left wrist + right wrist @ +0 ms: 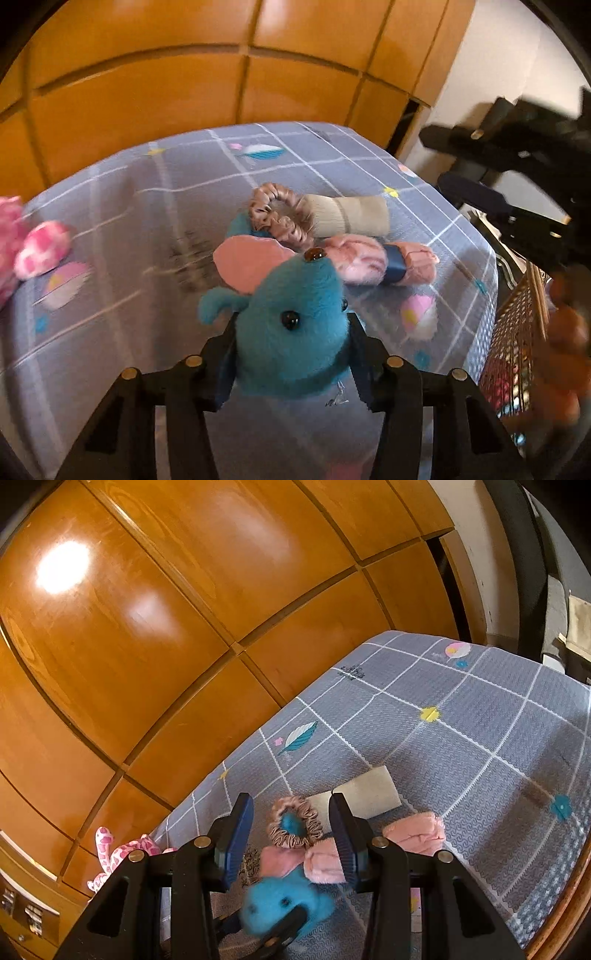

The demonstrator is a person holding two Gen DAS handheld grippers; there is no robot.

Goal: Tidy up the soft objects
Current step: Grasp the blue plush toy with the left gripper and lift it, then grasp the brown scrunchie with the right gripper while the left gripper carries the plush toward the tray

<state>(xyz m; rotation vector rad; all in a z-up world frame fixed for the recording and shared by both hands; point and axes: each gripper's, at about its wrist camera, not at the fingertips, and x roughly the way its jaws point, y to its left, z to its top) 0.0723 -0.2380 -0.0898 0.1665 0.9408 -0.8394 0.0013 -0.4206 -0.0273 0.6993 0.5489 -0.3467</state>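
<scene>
Left tongs (291, 354) pinch the head of a blue plush mouse (295, 325) with pink ears, on the grey checked bedsheet (110, 229). Beyond lie a pink scrunchie (280, 218), beige sock (351, 216) and pink rolled cloth (384, 264). Right tongs (291, 842) hover half-open, empty.

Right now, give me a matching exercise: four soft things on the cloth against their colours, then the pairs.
Things:
1. mouse
2. scrunchie
3. sock
4. spotted toy

Colours:
A. cream
B. pink and white
C. blue with pink ears
D. tan satin

Pairs: 1-C, 2-D, 3-A, 4-B
</scene>
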